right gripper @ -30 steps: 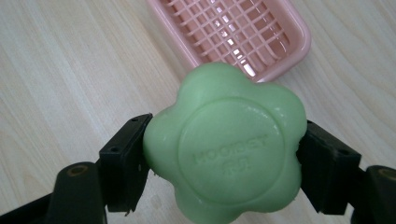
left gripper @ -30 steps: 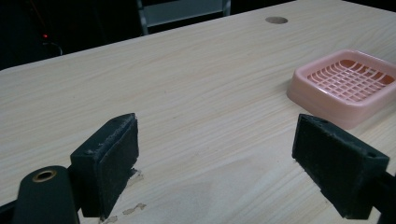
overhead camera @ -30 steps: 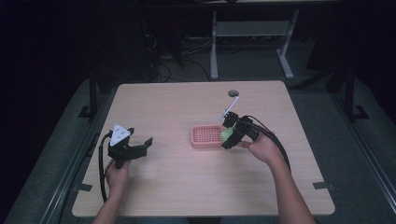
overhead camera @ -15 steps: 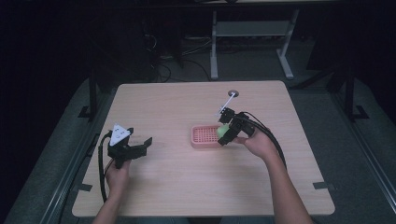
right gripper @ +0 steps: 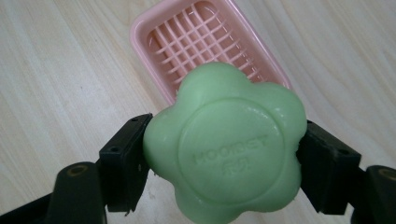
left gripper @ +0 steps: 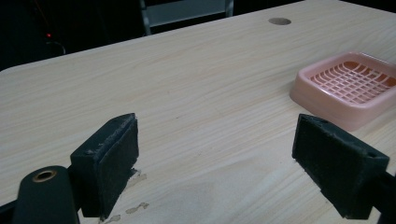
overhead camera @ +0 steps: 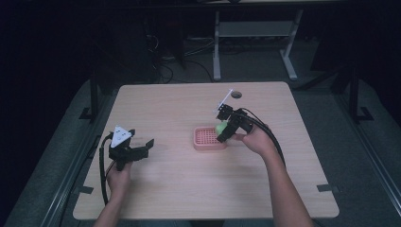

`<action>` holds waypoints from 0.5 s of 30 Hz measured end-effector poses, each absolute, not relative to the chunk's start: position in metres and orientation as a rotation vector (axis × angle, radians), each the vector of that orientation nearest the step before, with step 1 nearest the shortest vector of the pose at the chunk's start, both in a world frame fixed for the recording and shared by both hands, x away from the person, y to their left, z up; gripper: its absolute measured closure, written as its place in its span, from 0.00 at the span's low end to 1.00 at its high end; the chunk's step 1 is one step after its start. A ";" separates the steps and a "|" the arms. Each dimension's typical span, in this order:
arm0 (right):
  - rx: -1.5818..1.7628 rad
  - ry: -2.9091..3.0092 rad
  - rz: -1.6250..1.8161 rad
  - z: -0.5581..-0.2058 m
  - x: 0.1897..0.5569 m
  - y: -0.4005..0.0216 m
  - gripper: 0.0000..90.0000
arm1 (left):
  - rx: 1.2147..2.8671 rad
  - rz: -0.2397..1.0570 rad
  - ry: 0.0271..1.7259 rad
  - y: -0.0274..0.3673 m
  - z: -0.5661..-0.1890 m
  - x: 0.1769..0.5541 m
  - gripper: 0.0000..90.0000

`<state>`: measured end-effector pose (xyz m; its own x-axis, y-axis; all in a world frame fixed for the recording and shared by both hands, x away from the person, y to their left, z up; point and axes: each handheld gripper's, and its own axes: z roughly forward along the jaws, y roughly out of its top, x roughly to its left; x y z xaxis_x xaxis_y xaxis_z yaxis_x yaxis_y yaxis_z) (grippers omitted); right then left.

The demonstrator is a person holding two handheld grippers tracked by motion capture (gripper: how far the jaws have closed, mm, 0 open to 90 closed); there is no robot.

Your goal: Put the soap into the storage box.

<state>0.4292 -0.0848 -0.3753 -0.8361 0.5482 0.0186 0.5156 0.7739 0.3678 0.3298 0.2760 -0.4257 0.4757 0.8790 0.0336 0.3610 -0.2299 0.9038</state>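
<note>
A green flower-shaped soap [right gripper: 224, 144] is clamped between the jaws of my right gripper [overhead camera: 222, 128], which is shut on it. The soap [overhead camera: 220, 127] hangs just above the right end of a pink slotted soap dish [overhead camera: 208, 139] at the table's middle. The dish [right gripper: 205, 44] lies under and beyond the soap, and it holds nothing. My left gripper [overhead camera: 142, 150] rests low over the table at the left, open, with bare wood between its pads [left gripper: 109, 163]. It faces the dish [left gripper: 348, 86], which lies well off to its right.
The wooden table [overhead camera: 179, 189] has a round cable hole [overhead camera: 236, 95] near its far edge. A desk frame and cables stand on the dark floor behind. Cables trail from both grippers along the forearms.
My right gripper has carried the soap a little left and up, from the dish's right edge to above its right end. The left gripper has stayed put.
</note>
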 end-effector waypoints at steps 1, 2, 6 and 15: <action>0.864 2.877 0.548 -0.374 0.430 -0.083 0.29 | 1.804 0.708 1.048 0.276 -0.426 0.330 0.16; 0.865 2.876 0.546 -0.373 0.431 -0.082 0.29 | 1.803 0.708 1.049 0.276 -0.426 0.330 0.16; 0.859 2.881 0.548 -0.369 0.434 -0.079 0.29 | 1.802 0.708 1.050 0.276 -0.426 0.330 0.16; 0.850 2.885 0.555 -0.363 0.443 -0.070 0.29 | 1.803 0.707 1.049 0.276 -0.426 0.330 0.16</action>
<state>0.4429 -0.0698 -0.3628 -0.8425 0.5382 0.0225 0.5082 0.7802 0.3648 0.3299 0.2764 -0.4256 0.4755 0.8791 0.0336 0.3607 -0.2297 0.9040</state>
